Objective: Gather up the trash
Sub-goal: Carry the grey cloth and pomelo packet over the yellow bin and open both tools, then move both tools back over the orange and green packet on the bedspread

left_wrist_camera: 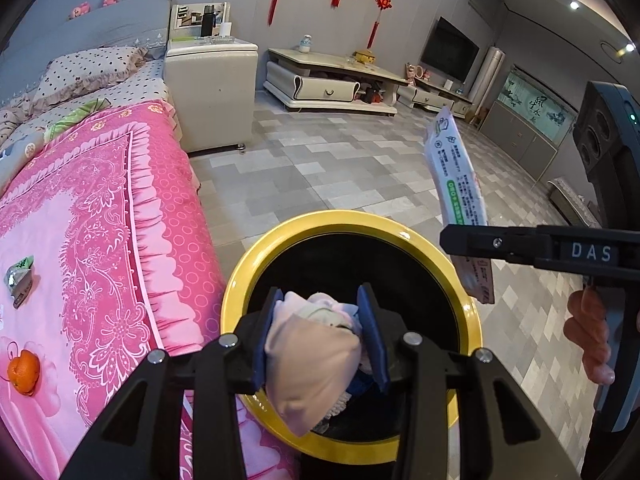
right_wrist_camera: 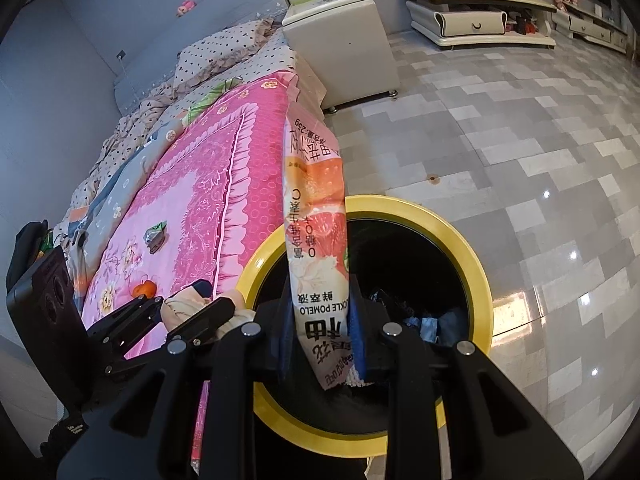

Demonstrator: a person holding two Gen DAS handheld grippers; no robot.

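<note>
A black bin with a yellow rim stands on the floor against the bed. My left gripper hangs over its mouth, its blue pads shut on a crumpled beige and pink wad. From the right, my right gripper reaches in side-on, shut on a long snack packet. In the right wrist view that gripper pinches the lower end of the orange pomelo packet, which stands up over the bin's rim. The left gripper with the wad sits at the left.
On the pink bedspread lie a crumpled green and silver wrapper and an orange. Dark scraps lie inside the bin. A white bedside cabinet stands beyond the bed, with grey tiled floor to the right.
</note>
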